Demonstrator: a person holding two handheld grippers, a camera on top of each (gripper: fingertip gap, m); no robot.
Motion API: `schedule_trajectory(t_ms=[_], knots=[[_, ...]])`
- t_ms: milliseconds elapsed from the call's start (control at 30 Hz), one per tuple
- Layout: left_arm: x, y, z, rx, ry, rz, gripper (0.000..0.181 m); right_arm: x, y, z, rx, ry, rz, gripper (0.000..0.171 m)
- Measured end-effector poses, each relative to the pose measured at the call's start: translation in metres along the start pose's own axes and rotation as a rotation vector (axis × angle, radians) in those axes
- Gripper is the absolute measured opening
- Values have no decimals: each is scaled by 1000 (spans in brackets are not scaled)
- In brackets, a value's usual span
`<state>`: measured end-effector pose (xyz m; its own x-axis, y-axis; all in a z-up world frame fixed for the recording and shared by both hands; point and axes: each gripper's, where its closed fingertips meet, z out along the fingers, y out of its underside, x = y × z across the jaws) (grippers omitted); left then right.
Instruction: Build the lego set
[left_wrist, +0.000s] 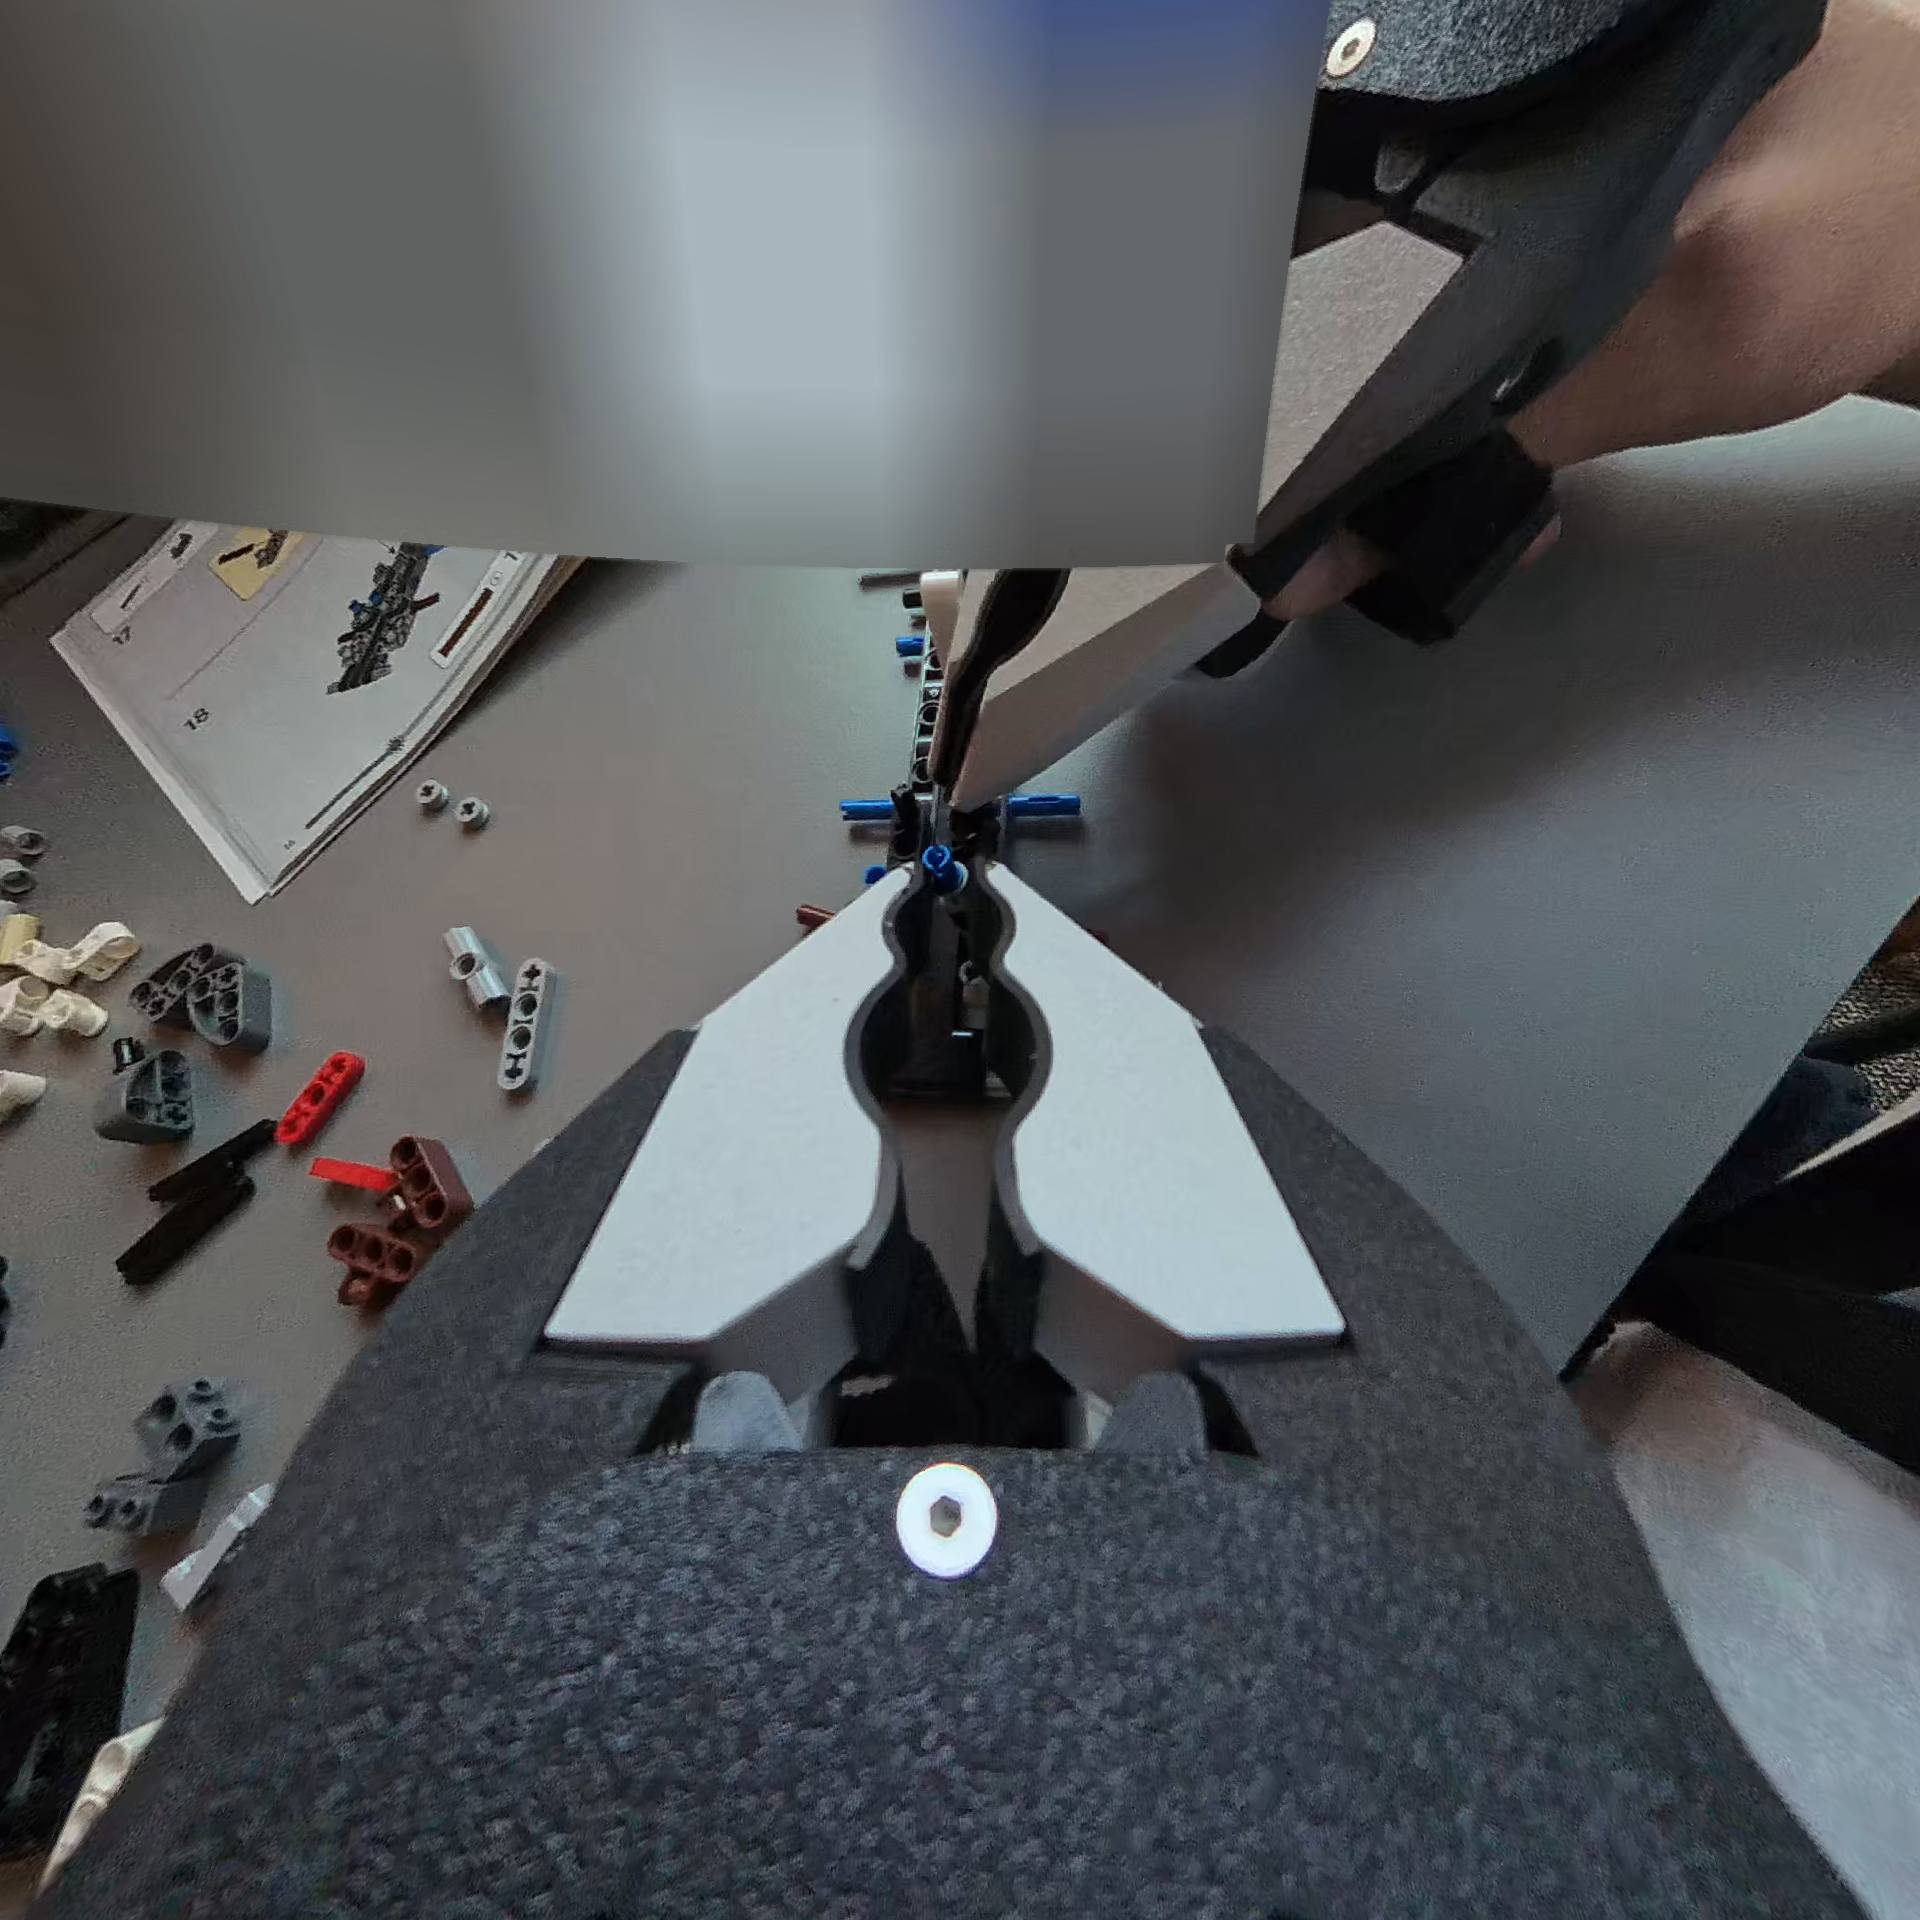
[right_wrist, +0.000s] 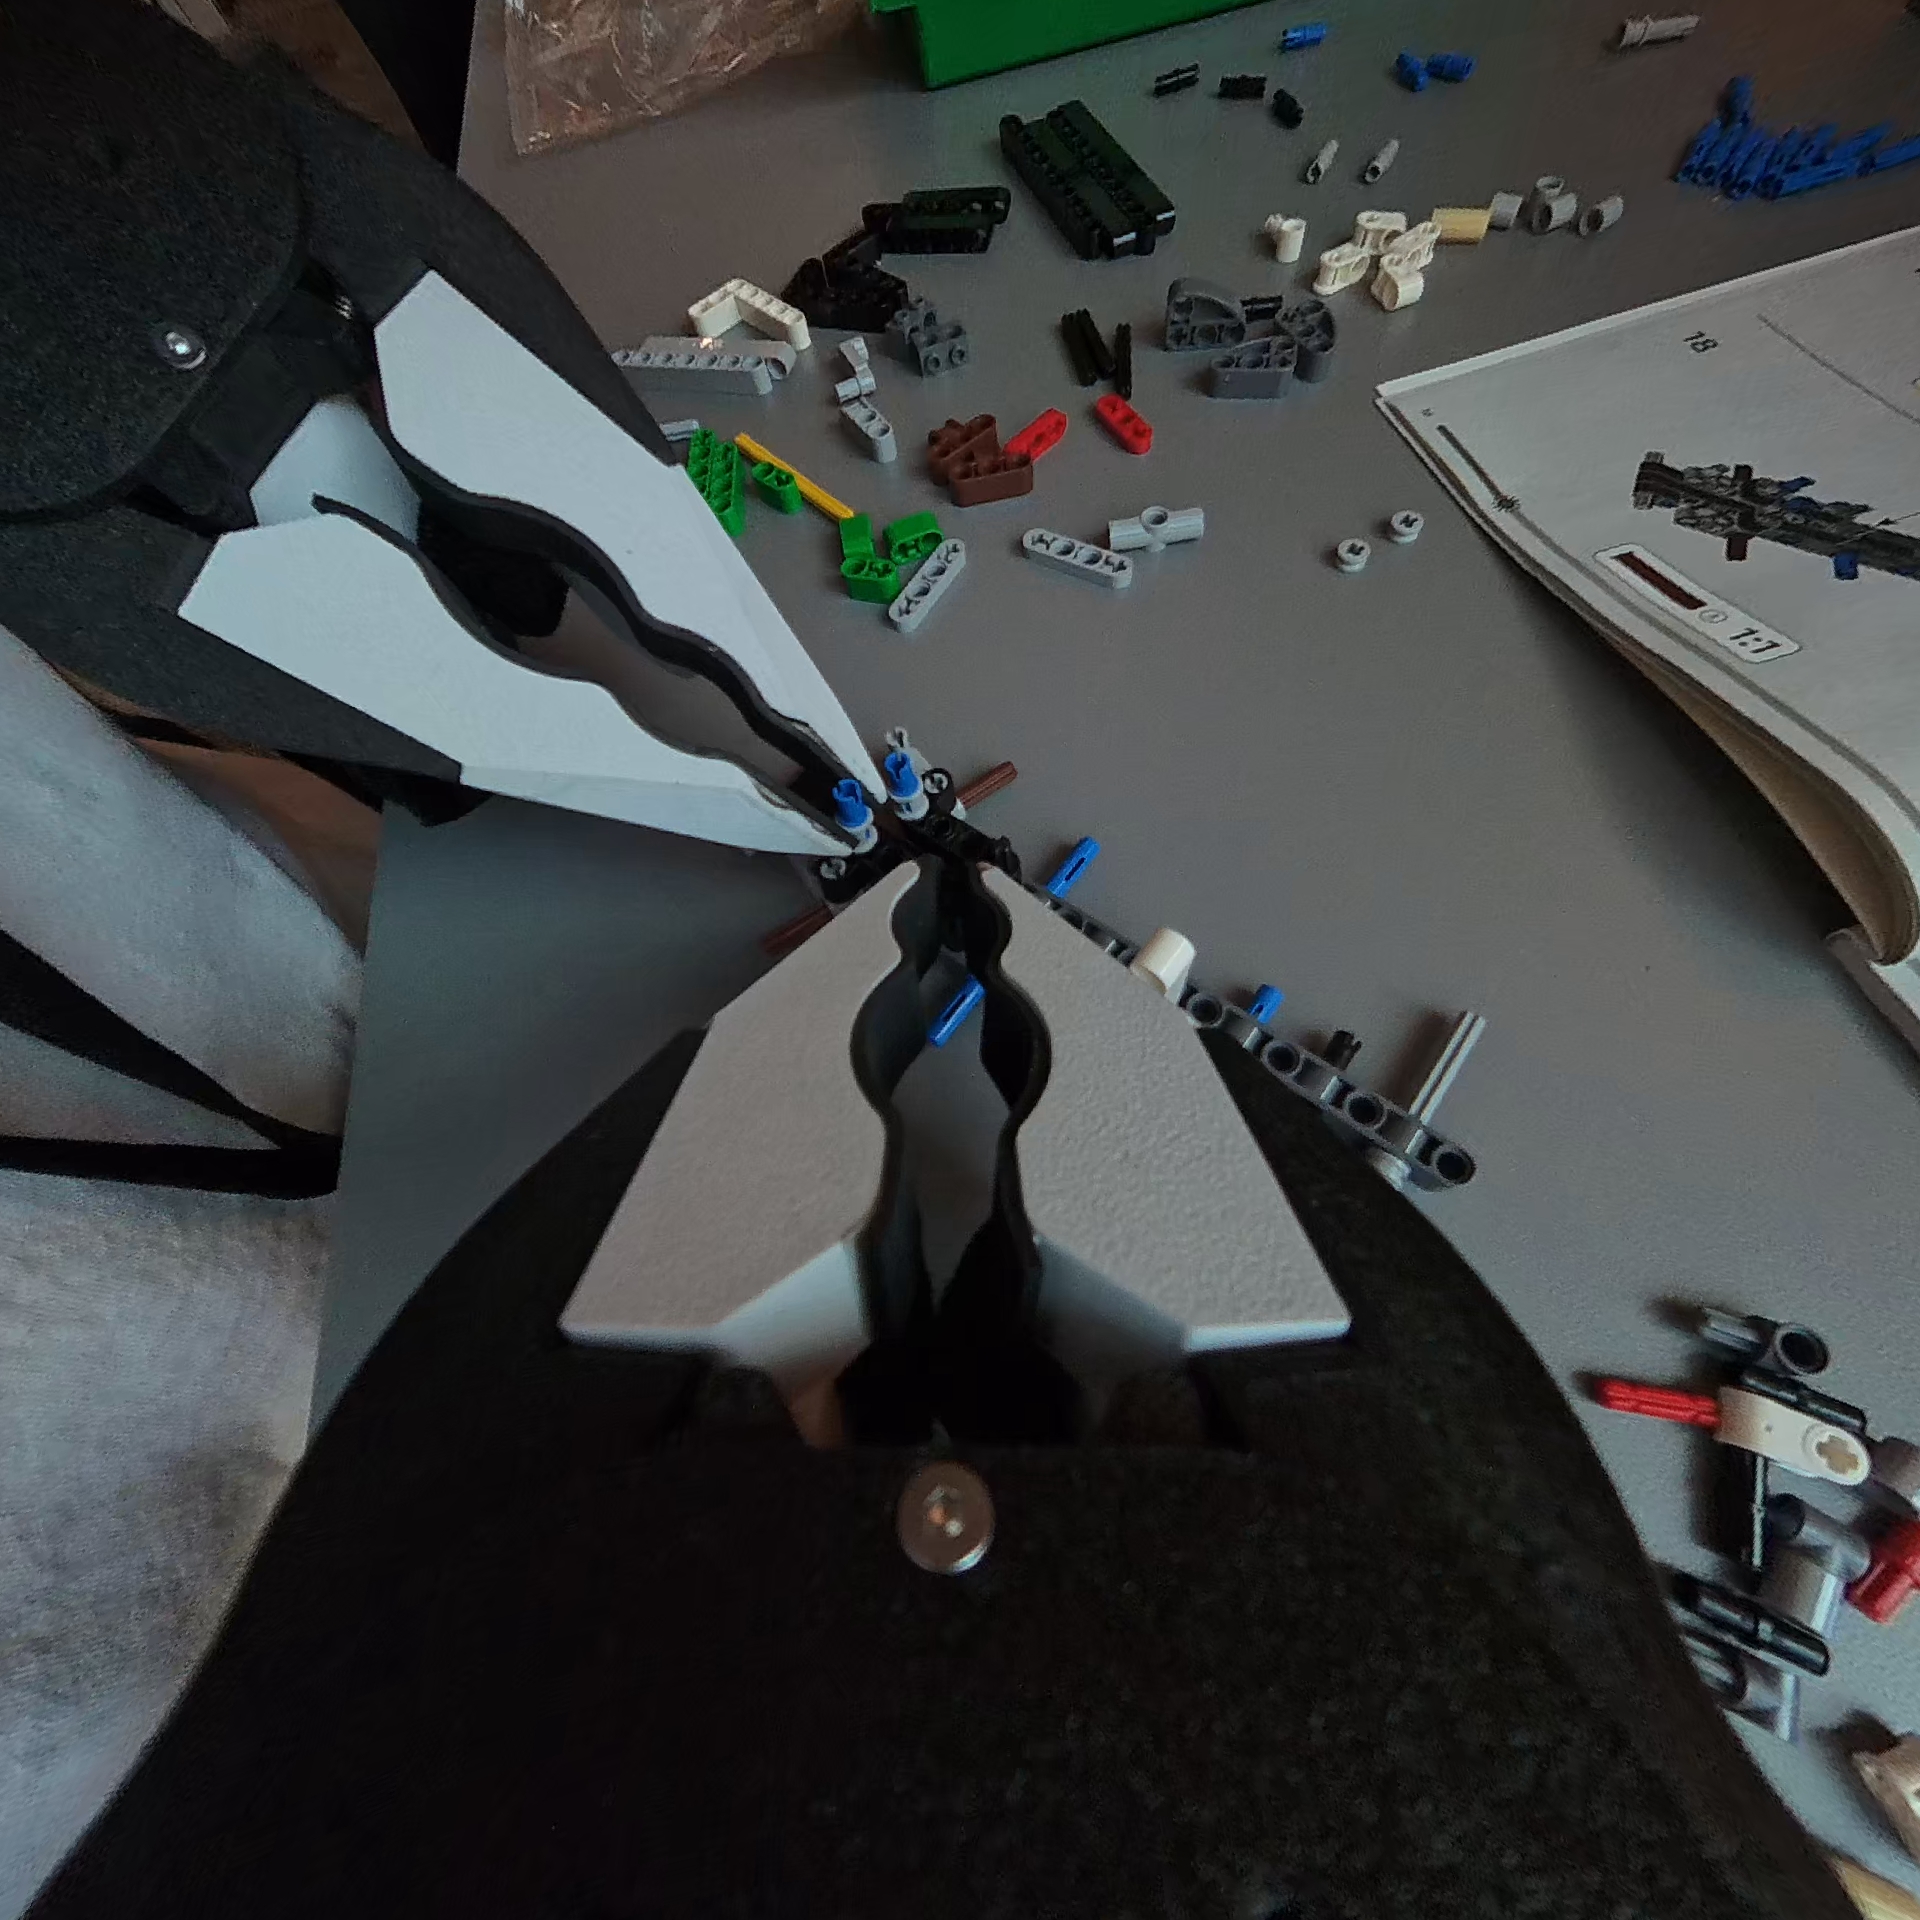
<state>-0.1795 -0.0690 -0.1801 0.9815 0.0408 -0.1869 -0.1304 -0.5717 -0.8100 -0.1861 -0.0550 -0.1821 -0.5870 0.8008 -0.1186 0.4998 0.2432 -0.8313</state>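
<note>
both grippers pinch one end of the lego assembly, its long axis running away across the worktop

right gripper (right_wrist: 948, 883) is closed on the black end of the lego assembly (right_wrist: 1288, 1060), whose grey beam stretches off to its right over the worktop (right_wrist: 1455, 790); left gripper (left_wrist: 940, 868) is clamped on the same black cluster, meeting it nearly at right angles. blue pins (right_wrist: 899, 774) stand up at the junction, equally close to both

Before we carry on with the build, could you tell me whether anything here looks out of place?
Nothing stands out: both grippers grip the assembly, loose pieces lie scattered beside the open instruction booklet.
</note>
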Motion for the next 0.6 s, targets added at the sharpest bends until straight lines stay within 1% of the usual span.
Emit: schedule_trajectory(t_ms=[300, 600], knots=[[-1, 2, 1, -36, 63, -4, 6, 1, 2, 1, -10, 14, -6, 0], [1, 0, 2, -80, 62, 89, 5, -4, 4, -6, 0, 37, -60, 1]])
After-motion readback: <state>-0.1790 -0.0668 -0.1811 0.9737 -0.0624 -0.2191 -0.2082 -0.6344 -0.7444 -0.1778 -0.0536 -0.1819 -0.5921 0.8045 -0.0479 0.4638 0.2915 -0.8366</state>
